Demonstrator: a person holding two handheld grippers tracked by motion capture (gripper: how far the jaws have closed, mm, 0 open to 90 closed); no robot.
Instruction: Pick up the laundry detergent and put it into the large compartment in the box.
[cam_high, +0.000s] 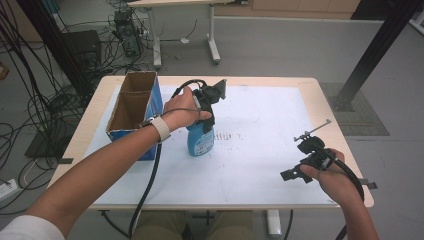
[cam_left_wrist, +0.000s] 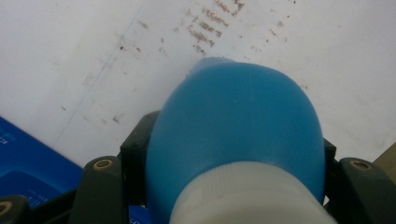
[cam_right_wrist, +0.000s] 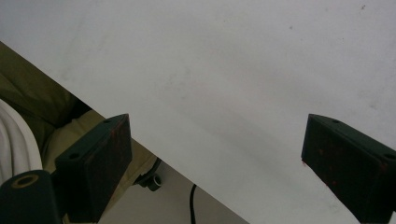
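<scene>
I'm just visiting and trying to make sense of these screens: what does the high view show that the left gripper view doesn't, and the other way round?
High view alone: the open brown-and-blue cardboard box standing beside the bottle, the person's left hand, and the right gripper near the table's edge.

Left gripper view alone: the bottle's ribbed white cap close up, with the left gripper clamped on the neck.

Both: the blue plastic bottle and the white sheet on the table with its brownish smudges.
</scene>
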